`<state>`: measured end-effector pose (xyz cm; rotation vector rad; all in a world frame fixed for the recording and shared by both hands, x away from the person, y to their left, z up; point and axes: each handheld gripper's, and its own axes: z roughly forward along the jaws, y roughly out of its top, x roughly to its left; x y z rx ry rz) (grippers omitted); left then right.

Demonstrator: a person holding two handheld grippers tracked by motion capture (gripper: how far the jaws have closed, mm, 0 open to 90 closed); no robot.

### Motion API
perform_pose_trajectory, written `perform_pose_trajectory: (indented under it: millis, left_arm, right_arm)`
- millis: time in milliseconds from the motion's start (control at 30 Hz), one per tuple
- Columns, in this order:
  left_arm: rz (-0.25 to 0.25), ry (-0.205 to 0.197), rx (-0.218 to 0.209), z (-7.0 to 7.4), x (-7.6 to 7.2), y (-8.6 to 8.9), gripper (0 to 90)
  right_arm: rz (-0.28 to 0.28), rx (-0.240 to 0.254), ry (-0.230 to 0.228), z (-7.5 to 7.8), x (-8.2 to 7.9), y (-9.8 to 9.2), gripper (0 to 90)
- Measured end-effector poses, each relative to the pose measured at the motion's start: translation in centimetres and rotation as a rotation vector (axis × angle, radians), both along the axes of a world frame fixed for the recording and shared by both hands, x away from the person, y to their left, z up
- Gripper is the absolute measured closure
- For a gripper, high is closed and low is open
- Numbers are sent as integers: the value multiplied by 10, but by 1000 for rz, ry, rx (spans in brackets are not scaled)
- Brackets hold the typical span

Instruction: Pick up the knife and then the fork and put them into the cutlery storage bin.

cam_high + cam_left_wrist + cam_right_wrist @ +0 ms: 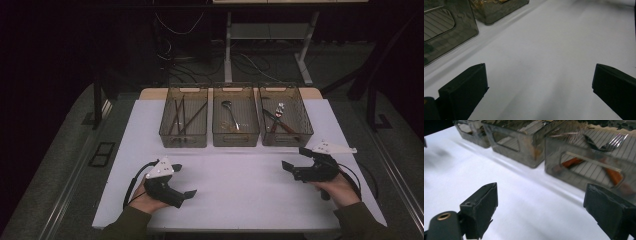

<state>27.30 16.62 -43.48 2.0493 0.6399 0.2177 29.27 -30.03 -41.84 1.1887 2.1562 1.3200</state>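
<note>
Three smoky see-through bins stand in a row at the back of the white table (240, 195). The left bin (183, 140) holds dark chopsticks (181, 114), the middle bin (235, 139) a metal spoon (230, 113), and the right bin (287, 140) forks (278, 114) with reddish handles. My left gripper (184, 180) rests low at the front left, jaws wide apart and empty, as the left gripper view also shows for the left gripper (539, 75). My right gripper (295, 158) is at the front right, just before the right bin, open with nothing between its jaws. In the right gripper view the right gripper (541, 195) faces a fork (616, 141) behind the bin wall.
Bare white tabletop (554, 50) lies between the two grippers and the bins. The table's front edge is close behind both hands. Beyond the bins are dark floor, cables and a desk's legs (228, 50).
</note>
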Motion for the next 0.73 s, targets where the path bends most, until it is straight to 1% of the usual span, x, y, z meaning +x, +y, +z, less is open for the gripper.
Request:
perform_pose_trajectory:
  millis: [67,233,300,367,500,733]
  left_arm:
    - [0,0,1,0,0,0,0]
    - [-1,-3,2,1,0,0,0]
    - [-1,-2,2,0,0,0,0]
    - [-3,-2,4,1,0,0,0]
    - [-6,-4,5,1,0,1,0]
    - [-5,-5,9,1,0,0,0]
  right_arm:
    - [6,11,4,-4,-6,1,123]
    - [30,11,10,-13,-22,5,123]
    - [47,9,16,-16,-28,7,123]
    - [60,-3,18,-19,-32,10,123]
    - [82,-19,27,-24,-36,11,123]
    - [89,-15,27,-25,-36,12,123]
